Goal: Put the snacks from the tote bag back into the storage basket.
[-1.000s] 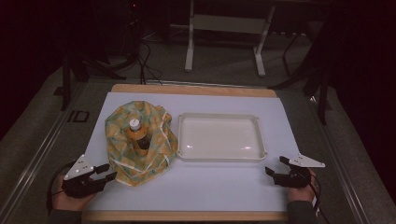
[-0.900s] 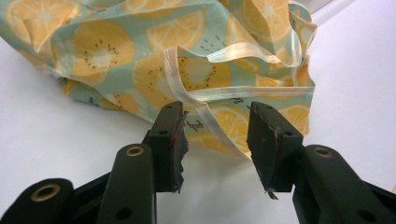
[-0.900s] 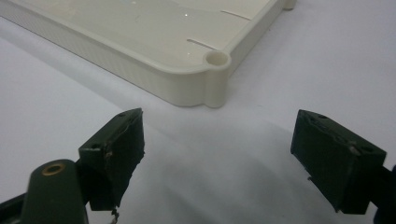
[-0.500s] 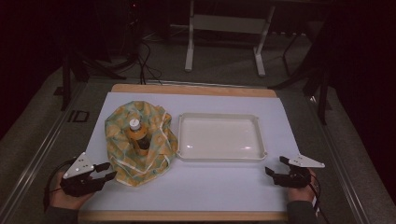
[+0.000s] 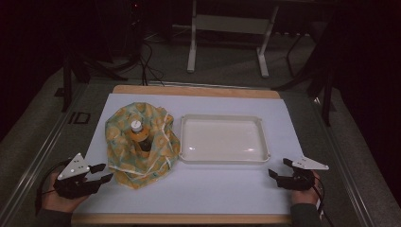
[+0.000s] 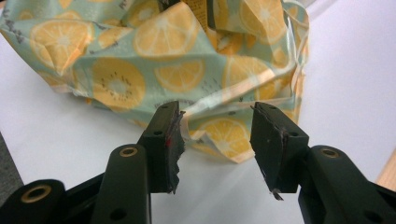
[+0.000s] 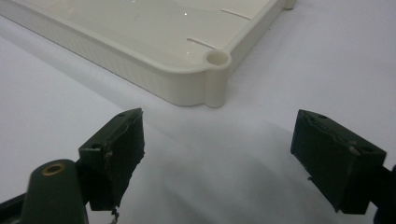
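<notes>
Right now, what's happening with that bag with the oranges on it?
A person holds a gripper in each hand at a table. The left gripper is open, its jaws close to the edge of the fruit-print bag, not yet pinching it. A bottle with a white cap stands in the bag. The right gripper is open near a corner of the cream tray, holding nothing.

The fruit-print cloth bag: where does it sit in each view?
High view: fruit-print cloth bag left of centre, beside the tray, a bottle standing in it.
Left gripper view: across the top, beyond the open jaws of the left gripper.
Right gripper view: not in it.
Shared landmark: the white table sheet.
</notes>
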`<action>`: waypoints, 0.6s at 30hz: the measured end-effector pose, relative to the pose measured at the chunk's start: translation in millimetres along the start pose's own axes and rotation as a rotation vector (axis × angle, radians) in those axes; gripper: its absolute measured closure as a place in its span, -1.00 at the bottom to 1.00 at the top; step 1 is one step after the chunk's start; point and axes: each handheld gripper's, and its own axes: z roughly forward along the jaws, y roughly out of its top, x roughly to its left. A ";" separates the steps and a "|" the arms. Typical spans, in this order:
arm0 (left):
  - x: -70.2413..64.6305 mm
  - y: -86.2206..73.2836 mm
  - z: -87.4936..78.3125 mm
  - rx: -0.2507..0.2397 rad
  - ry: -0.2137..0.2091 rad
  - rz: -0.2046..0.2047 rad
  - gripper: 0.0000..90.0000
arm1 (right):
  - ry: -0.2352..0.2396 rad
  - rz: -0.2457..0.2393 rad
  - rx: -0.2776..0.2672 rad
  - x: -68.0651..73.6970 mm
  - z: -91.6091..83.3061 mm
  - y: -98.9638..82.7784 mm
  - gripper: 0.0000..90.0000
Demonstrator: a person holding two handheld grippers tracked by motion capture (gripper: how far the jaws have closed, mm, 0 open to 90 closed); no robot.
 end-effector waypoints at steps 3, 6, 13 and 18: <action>-1.4 1.8 0.8 0.010 -0.018 0.011 0.20 | -0.001 0.001 0.002 0.2 0.1 0.1 -0.62; -2.1 4.8 2.5 0.025 -0.029 0.023 0.21 | 0.000 0.002 0.002 0.1 0.1 0.1 -0.62; -3.9 14.8 8.7 0.070 -0.059 0.065 0.22 | 0.000 0.001 0.002 0.1 0.4 0.1 -0.62; -7.2 23.2 13.6 0.097 -0.075 0.100 0.22 | 0.000 0.000 0.002 0.2 0.5 0.1 -0.62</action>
